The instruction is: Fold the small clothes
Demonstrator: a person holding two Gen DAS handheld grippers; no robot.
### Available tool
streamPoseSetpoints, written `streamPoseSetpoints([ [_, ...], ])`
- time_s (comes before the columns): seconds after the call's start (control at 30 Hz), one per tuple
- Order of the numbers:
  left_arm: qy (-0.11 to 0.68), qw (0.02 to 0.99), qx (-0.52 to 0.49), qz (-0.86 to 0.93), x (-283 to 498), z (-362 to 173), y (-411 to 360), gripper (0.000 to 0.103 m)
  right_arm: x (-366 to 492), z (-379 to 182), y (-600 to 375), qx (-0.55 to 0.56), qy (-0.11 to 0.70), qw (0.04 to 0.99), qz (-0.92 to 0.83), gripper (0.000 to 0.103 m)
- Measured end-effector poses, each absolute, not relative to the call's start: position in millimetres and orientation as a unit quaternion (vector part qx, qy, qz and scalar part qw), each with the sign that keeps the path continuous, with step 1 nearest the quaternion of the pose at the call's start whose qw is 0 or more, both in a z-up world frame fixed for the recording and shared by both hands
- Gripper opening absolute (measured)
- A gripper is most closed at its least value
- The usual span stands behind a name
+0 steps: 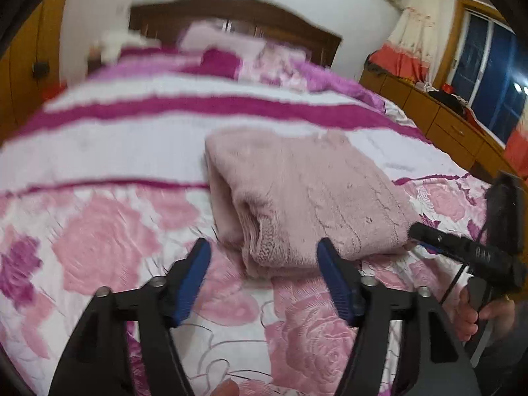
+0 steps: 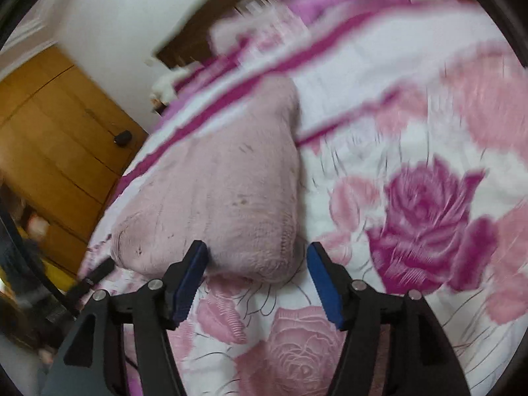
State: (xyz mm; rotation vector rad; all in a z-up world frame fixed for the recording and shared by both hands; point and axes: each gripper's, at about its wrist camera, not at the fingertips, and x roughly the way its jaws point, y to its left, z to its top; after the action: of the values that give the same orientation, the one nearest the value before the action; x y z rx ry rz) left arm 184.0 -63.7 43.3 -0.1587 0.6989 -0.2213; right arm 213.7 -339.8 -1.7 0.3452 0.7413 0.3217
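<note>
A folded pale pink knit garment [image 1: 307, 198] lies on the rose-patterned bedspread [image 1: 105, 244]. My left gripper [image 1: 264, 250] is open and empty, its blue-padded fingertips just short of the garment's near folded end. The right gripper shows in the left wrist view [image 1: 462, 247] at the garment's right edge. In the right wrist view the same garment [image 2: 224, 198] lies ahead, and my right gripper [image 2: 257, 254] is open and empty, its fingertips at the garment's near edge. The left gripper shows dimly at the left of that view [image 2: 95, 274].
The bed has a dark wooden headboard [image 1: 231, 13] with pillows and a folded purple quilt [image 1: 297, 69] at the far end. A wooden wardrobe [image 2: 49, 125] stands left of the bed. A wooden dresser [image 1: 445, 122] with clothes and a curtained window stands right.
</note>
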Motion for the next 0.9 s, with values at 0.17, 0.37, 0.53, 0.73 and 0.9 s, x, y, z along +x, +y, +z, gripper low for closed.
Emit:
streamPoseSetpoints([
  [0.17,0.250,0.961,-0.072,-0.090,172.9,43.5,-61.5,0.071,194.1,28.1,-310.7,0.033,0.265,0.952,0.147,0.067],
  [0.37,0.265,0.955,-0.052,-0.122,198.9,33.3,-76.2,0.077,187.3,51.6,-307.9,0.003,0.176,0.978,0.116,0.103],
  [0.53,0.304,0.945,-0.018,-0.121,207.9,5.6,-95.4,0.082,201.3,24.5,-292.4,-0.040,0.226,0.967,0.112,0.103],
  [0.73,0.320,0.940,-0.038,-0.114,212.7,2.1,-88.8,0.083,197.8,14.3,-284.7,-0.059,0.222,0.965,0.122,0.103],
  [0.9,0.318,0.940,-0.044,-0.113,210.6,1.1,-86.7,0.084,197.8,11.1,-284.2,-0.060,0.232,0.964,0.120,0.103],
])
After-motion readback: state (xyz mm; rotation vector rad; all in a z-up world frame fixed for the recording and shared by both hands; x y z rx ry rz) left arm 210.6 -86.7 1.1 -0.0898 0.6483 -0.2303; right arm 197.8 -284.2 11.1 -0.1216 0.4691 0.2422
